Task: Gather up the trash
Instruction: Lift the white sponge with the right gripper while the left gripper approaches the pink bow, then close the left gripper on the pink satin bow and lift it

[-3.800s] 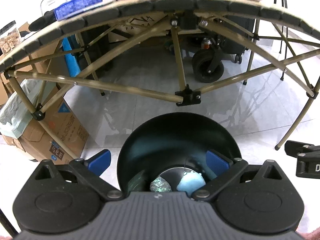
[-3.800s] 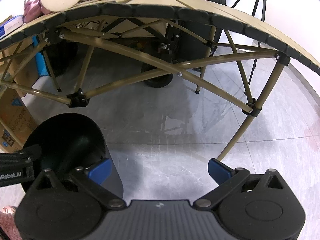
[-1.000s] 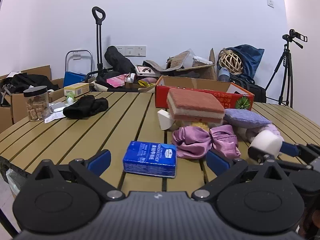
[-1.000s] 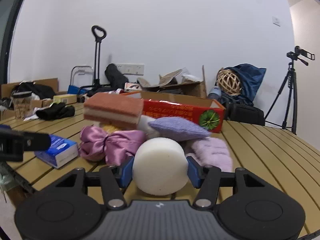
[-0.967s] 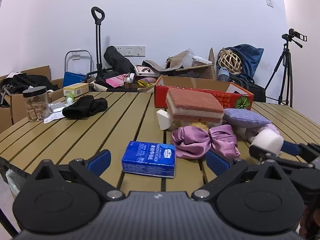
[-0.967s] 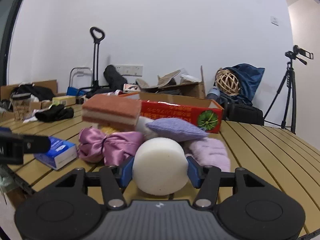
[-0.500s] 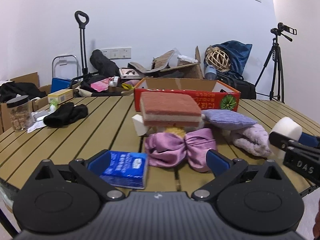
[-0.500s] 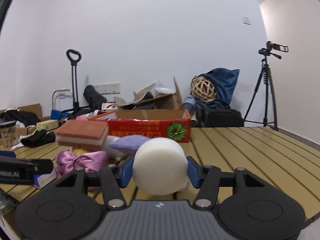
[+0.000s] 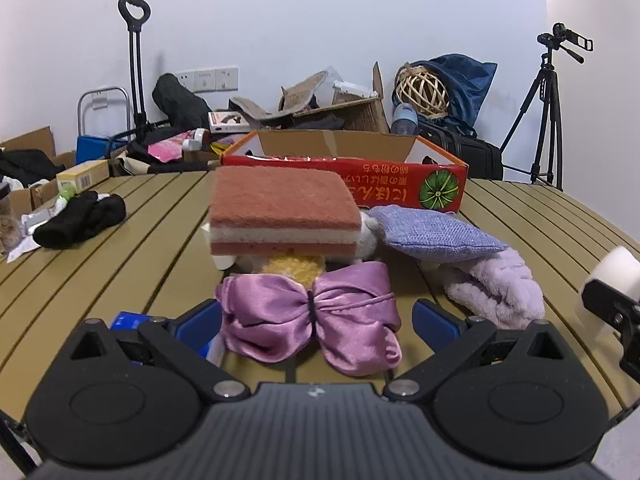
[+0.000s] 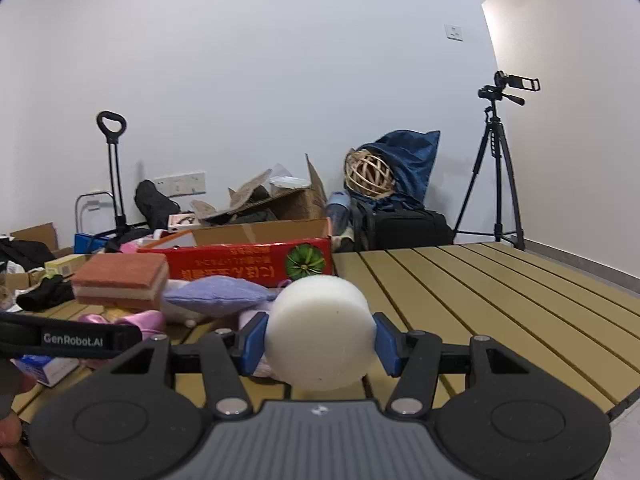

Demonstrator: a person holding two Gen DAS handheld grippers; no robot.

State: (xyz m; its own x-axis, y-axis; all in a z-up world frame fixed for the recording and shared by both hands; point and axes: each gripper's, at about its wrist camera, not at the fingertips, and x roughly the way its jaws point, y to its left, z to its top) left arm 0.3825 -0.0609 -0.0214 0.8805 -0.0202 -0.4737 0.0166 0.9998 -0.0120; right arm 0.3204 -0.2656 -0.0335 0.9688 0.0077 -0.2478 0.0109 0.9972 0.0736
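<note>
The right gripper [image 10: 320, 338] clenched a white foam puck [image 10: 320, 330] between its blue pads, just above the slatted table [image 10: 480, 292]. The left gripper [image 9: 316, 320] stood released — a pink satin bow [image 9: 308, 312] lay on the table between its fingers, perhaps untouched. Behind the bow a sponge [image 9: 282, 208] topped the pile — a blue packet [image 9: 128, 319] lay at the left finger.
</note>
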